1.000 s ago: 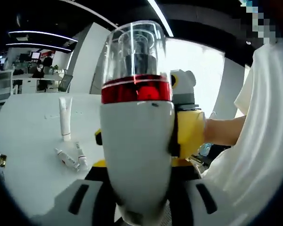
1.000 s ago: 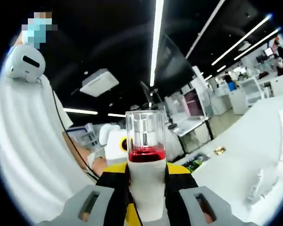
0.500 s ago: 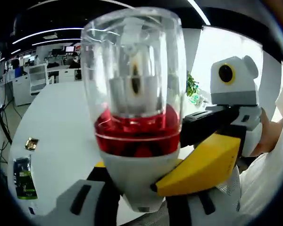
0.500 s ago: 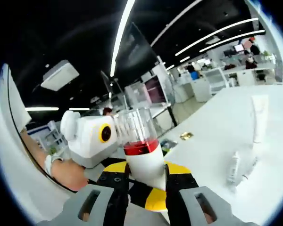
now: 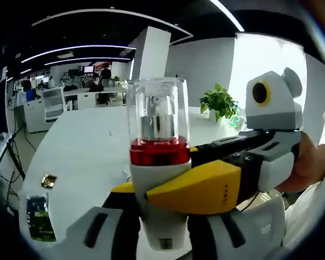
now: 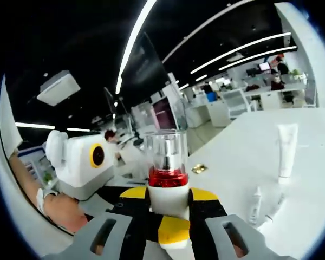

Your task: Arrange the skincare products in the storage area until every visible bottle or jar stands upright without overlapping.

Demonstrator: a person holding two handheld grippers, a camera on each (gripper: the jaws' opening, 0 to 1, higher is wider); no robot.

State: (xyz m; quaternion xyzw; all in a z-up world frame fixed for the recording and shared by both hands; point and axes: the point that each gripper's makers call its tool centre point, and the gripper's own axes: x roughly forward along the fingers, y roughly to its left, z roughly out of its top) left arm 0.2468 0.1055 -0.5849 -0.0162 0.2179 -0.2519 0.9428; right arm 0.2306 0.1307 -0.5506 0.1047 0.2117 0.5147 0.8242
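Left gripper view first: the white pump bottle with a red band and clear plastic cap (image 5: 158, 184) stands upright at centre frame, its lower body wedged between the left gripper (image 5: 161, 241)'s grey jaws, which are clamped against it. Crossing in from the right side of the frame, the right gripper (image 5: 168, 196) presses a yellow-and-black jaw across the front of the same bottle, just below the red band, with a hand (image 5: 314, 162) behind it at the far right edge. Behind, the white table (image 5: 81, 157) spreads out, carrying a small gold sachet (image 5: 48, 181) and a green-and-black packet (image 5: 39, 225) at lower left, and a green potted plant (image 5: 219, 103) sits upper right of centre.

Right gripper view now: same bottle (image 6: 168, 181), upright in the lower middle, held tight by this gripper's (image 6: 168, 238) jaws, with the left gripper's (image 6: 168, 200) yellow-and-black jaws closing on it from the far side. On the table (image 6: 244, 157) at right, well apart from the bottle, a tall white tube (image 6: 285, 151) stands on its cap, and two small white tubes (image 6: 255, 206) lie just beside it.
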